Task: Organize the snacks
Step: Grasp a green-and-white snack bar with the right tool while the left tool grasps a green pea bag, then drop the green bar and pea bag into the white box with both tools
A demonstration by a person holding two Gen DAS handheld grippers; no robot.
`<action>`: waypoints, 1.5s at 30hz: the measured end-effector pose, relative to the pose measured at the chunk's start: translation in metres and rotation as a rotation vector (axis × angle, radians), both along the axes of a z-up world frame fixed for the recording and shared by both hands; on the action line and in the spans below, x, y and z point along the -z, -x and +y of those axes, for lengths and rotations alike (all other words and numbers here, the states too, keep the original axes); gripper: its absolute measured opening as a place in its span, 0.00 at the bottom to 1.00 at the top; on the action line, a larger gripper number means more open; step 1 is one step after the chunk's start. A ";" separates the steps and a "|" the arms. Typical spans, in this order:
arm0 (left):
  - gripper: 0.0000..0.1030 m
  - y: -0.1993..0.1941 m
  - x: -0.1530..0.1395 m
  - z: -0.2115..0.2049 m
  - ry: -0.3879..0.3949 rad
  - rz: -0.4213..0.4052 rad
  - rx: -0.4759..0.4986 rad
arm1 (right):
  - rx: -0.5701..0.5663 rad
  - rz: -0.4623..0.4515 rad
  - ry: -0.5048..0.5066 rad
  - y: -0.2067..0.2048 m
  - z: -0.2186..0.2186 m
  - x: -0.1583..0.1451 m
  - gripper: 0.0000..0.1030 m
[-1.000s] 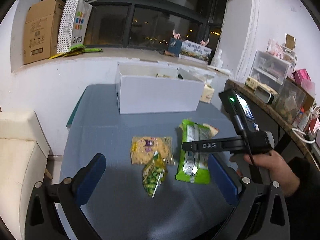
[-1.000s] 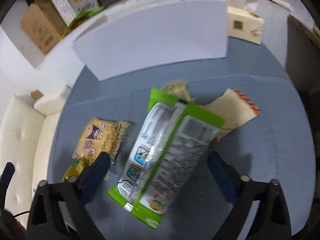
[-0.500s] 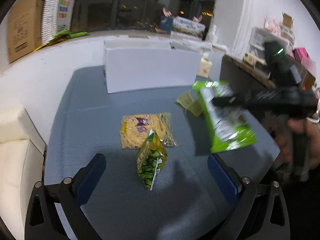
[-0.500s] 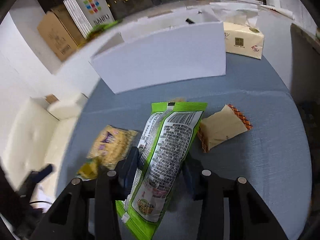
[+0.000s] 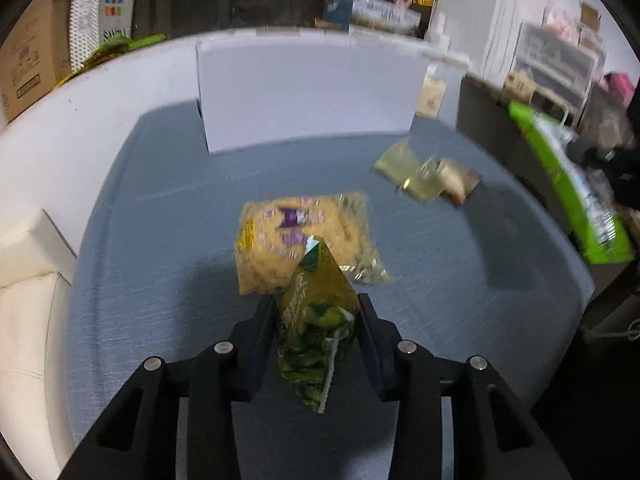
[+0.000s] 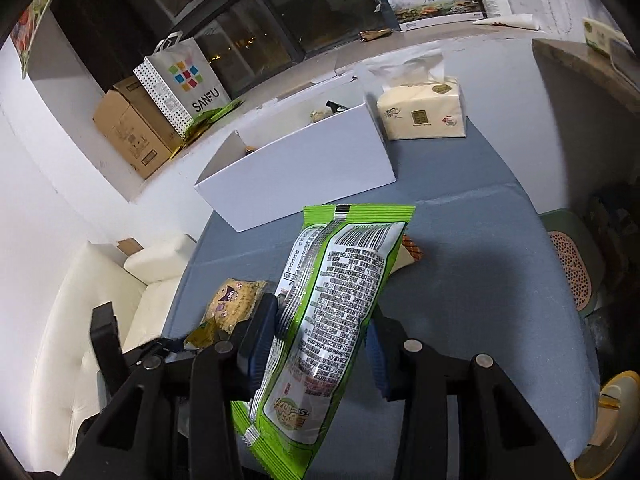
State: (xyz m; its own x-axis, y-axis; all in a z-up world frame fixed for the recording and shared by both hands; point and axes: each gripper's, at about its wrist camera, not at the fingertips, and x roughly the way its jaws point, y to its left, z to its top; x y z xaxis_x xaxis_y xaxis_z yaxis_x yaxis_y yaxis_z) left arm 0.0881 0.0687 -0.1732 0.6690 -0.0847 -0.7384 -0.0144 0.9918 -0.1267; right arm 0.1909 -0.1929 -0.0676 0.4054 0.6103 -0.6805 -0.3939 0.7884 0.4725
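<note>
Snacks are in both tools: the right tool (image 6: 320,340) clamps the long green bag (image 6: 336,300), lifted above the counter (image 6: 480,248), its long axis pointing toward the white box (image 6: 296,176) straight ahead. A second ago the left tool (image 5: 318,320) gaped wide; it now pinches the small pea packet (image 5: 316,320), the box (image 5: 308,88) beyond.

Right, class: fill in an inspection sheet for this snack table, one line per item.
Surface: blue-grey table.
Job's things: white box, open-topped; yellow snack bag and small packets lying flat.
Clutter: tissue pack beside the box.
Grippers: left gripper shut on green pea packet; right gripper shut on long green bag.
Cables: nothing seen.
Surroundings: dark window, cardboard carton, SANFU bag, white sofa.
</note>
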 end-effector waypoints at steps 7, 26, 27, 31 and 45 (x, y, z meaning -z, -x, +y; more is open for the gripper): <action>0.37 0.021 -0.048 0.016 0.074 -0.154 -0.034 | -0.004 0.002 -0.028 -0.002 -0.004 0.001 0.44; 0.37 -0.183 -0.170 0.071 0.066 -0.285 -0.017 | -0.131 -0.147 -0.038 -0.157 0.090 -0.096 0.44; 0.37 -0.199 -0.167 0.073 0.061 -0.269 -0.023 | -0.138 -0.145 -0.011 -0.173 0.105 -0.097 0.44; 0.37 -0.244 -0.151 0.081 0.064 -0.211 -0.034 | -0.191 -0.108 0.069 -0.221 0.150 -0.092 0.44; 1.00 -0.237 -0.129 0.096 0.050 -0.174 -0.093 | -0.156 -0.115 0.154 -0.257 0.181 -0.072 1.00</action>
State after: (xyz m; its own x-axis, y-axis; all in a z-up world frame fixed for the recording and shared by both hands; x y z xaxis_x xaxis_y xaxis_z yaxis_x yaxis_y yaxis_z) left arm 0.3247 0.1651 -0.0439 0.7926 -0.0502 -0.6076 -0.0795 0.9796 -0.1847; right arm 0.4476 -0.0123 0.0042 0.3951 0.5642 -0.7250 -0.5606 0.7733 0.2963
